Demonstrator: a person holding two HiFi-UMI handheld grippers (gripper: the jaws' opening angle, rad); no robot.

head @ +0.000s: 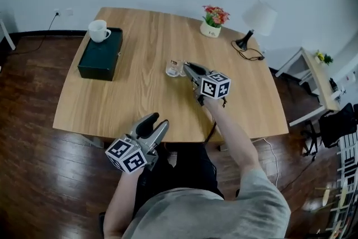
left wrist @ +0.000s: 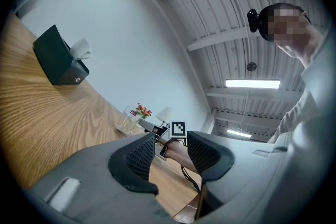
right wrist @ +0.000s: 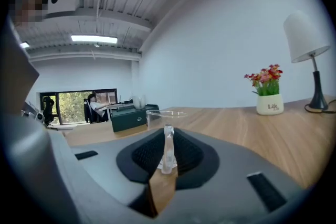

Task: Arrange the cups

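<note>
- We see a wooden table [head: 140, 92] from above, with both our grippers in view.
- Our right gripper [head: 186, 68] reaches to the middle of the table. Its jaws are nearly closed, pinching a thin clear part of a glass [head: 173, 69], apparently its handle.
- In the right gripper view, the glass [right wrist: 167, 115] stands upright just beyond the gripper [right wrist: 167, 152], its rim level and its clear strip clamped between the pads. We cannot tell whether its base touches the table or hangs just above it.
- A white mug [head: 99, 31] stands upright on a dark green box [head: 99, 56] at the far left corner, well apart from the glass.
- The relation that matters is this: from the right gripper, the mug and box lie to the left and farther away, with bare table between. We judge the glass would have to travel that way to join the mug.
- Our left gripper [head: 154, 123] hovers at the near edge of the table. Its jaws stand apart with nothing between them, as the left gripper view [left wrist: 170, 147] confirms.
- Neither gripper is clearly closer to the mug, but only the right one holds a cup.
- A flower pot [head: 212, 24] and a lamp [head: 254, 24] stand at the far right, away from that path.
</note>
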